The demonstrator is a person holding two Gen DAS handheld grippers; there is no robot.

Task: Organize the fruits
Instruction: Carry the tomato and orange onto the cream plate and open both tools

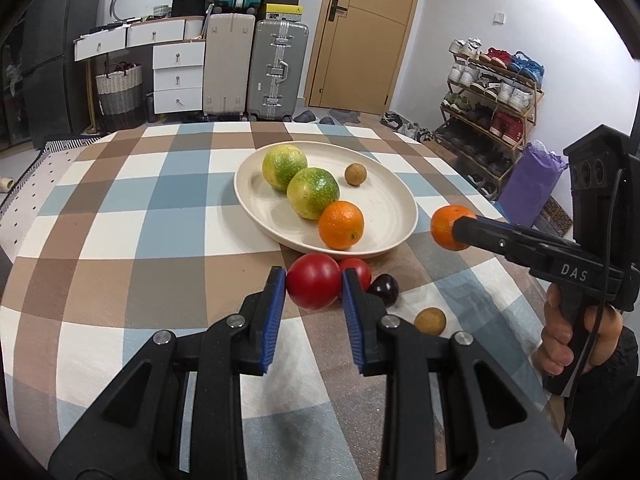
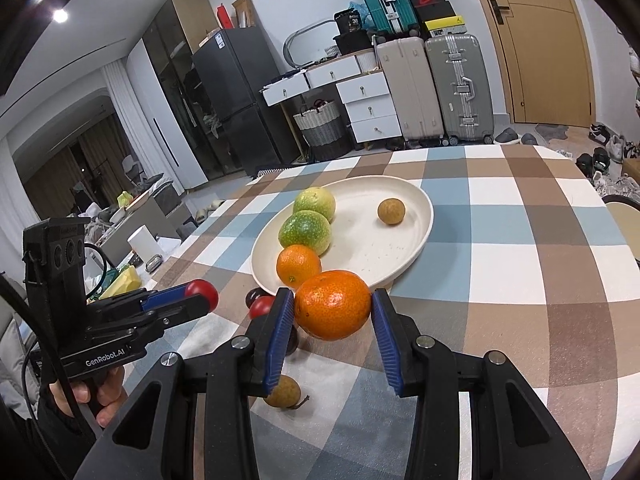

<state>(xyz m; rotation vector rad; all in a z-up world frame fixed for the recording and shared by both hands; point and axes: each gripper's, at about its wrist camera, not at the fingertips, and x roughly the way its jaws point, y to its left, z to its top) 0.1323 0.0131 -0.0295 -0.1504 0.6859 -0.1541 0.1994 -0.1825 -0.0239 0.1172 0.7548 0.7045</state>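
Observation:
My left gripper (image 1: 314, 280) is shut on a red tomato (image 1: 314, 286), just in front of the cream plate (image 1: 384, 208). My right gripper (image 2: 333, 300) is shut on an orange (image 2: 333, 304), held near the plate's (image 2: 372, 248) front rim. The plate holds two green citrus fruits (image 1: 298, 178), another orange (image 1: 341, 225) and a small brown fruit (image 1: 355, 174). On the cloth lie a smaller tomato (image 1: 358, 270), a dark plum (image 1: 384, 288) and a brown round fruit (image 1: 430, 321). The left wrist view shows the right gripper's orange (image 1: 450, 227) to the plate's right.
A checked cloth (image 1: 160, 208) covers the table. Beyond its far edge stand suitcases (image 1: 276, 68), white drawers (image 1: 178, 78) and a wooden door (image 1: 372, 32). A shoe rack (image 1: 492, 100) and a purple bag (image 1: 532, 184) stand off the right edge. A hand (image 1: 576, 340) grips the right tool.

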